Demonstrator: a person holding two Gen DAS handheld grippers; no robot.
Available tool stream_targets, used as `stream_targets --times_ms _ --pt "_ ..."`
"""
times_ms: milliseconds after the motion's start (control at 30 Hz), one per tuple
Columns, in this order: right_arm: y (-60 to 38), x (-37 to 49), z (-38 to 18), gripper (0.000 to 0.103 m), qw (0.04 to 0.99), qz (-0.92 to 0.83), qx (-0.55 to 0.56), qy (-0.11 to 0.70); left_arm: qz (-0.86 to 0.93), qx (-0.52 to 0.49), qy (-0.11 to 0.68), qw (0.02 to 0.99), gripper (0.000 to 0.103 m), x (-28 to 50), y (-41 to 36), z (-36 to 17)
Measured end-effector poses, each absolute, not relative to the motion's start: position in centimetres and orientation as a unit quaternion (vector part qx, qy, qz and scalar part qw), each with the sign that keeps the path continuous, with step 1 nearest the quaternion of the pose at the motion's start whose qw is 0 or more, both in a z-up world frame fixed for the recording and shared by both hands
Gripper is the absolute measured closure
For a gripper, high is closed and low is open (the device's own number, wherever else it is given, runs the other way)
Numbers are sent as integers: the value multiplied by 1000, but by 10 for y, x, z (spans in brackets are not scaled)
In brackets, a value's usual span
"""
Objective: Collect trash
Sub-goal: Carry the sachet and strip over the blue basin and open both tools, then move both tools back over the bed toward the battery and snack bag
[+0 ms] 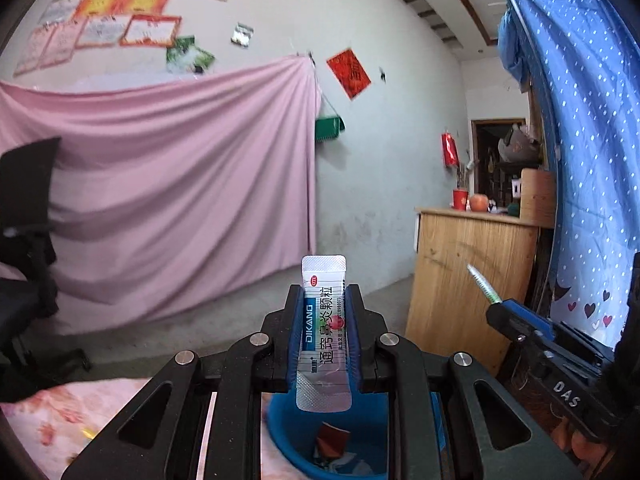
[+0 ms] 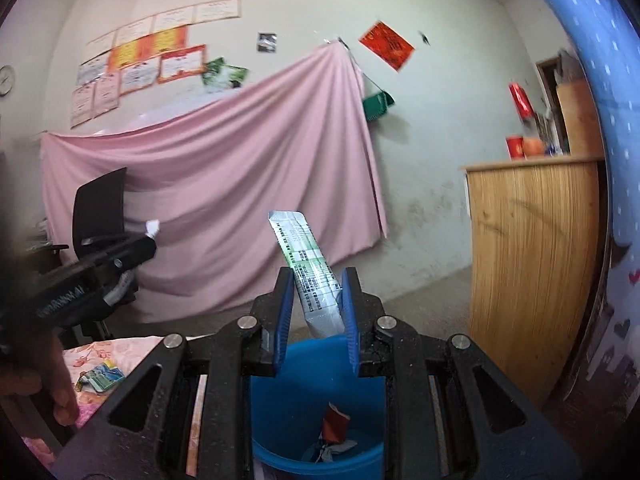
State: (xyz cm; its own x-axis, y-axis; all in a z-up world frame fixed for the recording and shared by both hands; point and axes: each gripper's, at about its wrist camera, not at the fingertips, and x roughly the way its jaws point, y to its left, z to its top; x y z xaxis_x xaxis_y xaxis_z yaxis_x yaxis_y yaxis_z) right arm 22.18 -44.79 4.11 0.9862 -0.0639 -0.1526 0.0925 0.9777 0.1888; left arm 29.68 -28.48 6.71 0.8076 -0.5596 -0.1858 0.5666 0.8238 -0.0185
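Pink cloth (image 1: 180, 184) is draped behind; above the blue bucket (image 2: 280, 408), a sachet is pinched by each hand-held gripper: left (image 1: 323, 312), right (image 2: 316, 292).

A pink sheet (image 1: 168, 184) hangs across the pale wall, with framed certificates (image 1: 120, 12) pinned above it and a red paper square (image 1: 349, 73) to its right. A green brush (image 1: 329, 125) dangles by the sheet's edge. A black office chair (image 2: 100, 208) stands at the left. To the right, a wooden cabinet (image 1: 472, 280) carries a red cup (image 1: 460, 199) and an orange fruit (image 1: 479, 202). A blue dotted curtain (image 1: 580, 120) fills the right side.
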Motion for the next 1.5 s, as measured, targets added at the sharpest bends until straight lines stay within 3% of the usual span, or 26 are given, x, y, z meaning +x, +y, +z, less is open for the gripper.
stream_targets --times_ms 267,567,800,933,1100,1400,1500 --pt "-463 249 11 52 980 -36 118 157 -288 11 249 925 86 355 -320 28" --pt "-464 274 -11 52 969 -23 124 212 -273 -21 339 900 86 390 -330 5" --pt "-464 288 -20 51 964 -23 119 236 -269 -6 358 894 85 394 -323 -6" --pt "-468 294 -25 51 961 -26 125 245 -265 -8 366 892 76 394 -322 -11" --pt "-471 295 -26 49 960 -29 125 248 -257 -13 370 893 76 393 -316 -13" --pt "-468 290 -21 30 963 -31 123 237 -241 -23 355 903 66 382 -296 -3" --pt "-468 289 -19 21 964 -30 127 233 -235 -21 343 909 55 376 -287 2"
